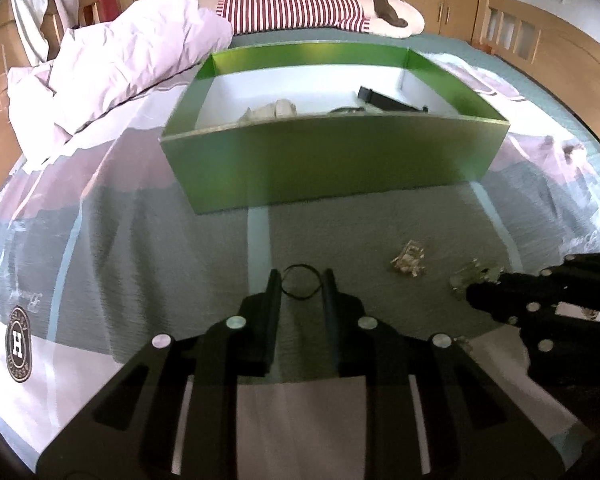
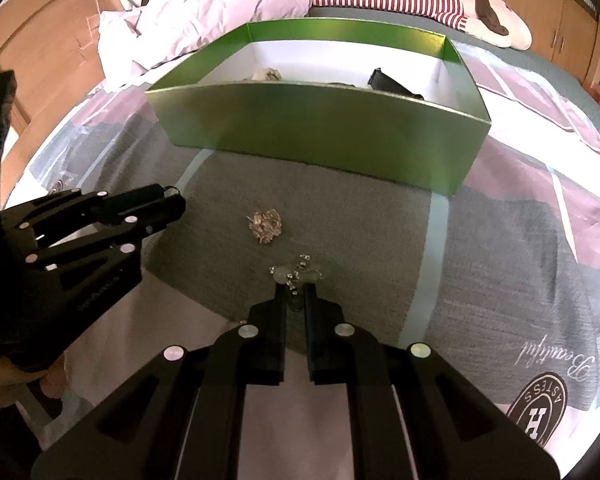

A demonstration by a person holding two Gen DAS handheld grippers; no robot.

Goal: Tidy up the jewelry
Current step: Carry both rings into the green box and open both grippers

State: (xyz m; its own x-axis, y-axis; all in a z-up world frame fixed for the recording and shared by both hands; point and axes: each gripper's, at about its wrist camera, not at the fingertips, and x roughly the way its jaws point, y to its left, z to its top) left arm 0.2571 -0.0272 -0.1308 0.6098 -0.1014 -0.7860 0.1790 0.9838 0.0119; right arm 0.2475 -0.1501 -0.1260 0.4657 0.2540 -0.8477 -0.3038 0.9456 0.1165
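My left gripper [image 1: 301, 280] is low over the bedspread, shut on a thin black ring [image 1: 302, 268] that its pads touch on both sides. In the right wrist view the left gripper [image 2: 176, 200] comes in from the left, with the ring [image 2: 171, 190] at its tip. My right gripper [image 2: 295, 290] is shut on a clear beaded piece [image 2: 296, 272] lying on the grey cloth; it also shows as the right gripper [image 1: 470, 292] in the left wrist view. A crumpled gold-coloured piece [image 2: 265, 226] lies loose between both grippers and the green box [image 2: 320, 120].
The open green box [image 1: 332, 168] stands ahead, holding a black item [image 1: 384, 100] and a pale piece [image 1: 272, 112]. A bunched white quilt [image 1: 132, 60] lies at the back left and a striped cushion [image 1: 292, 12] behind. A hand [image 2: 16, 384] holds the left gripper.
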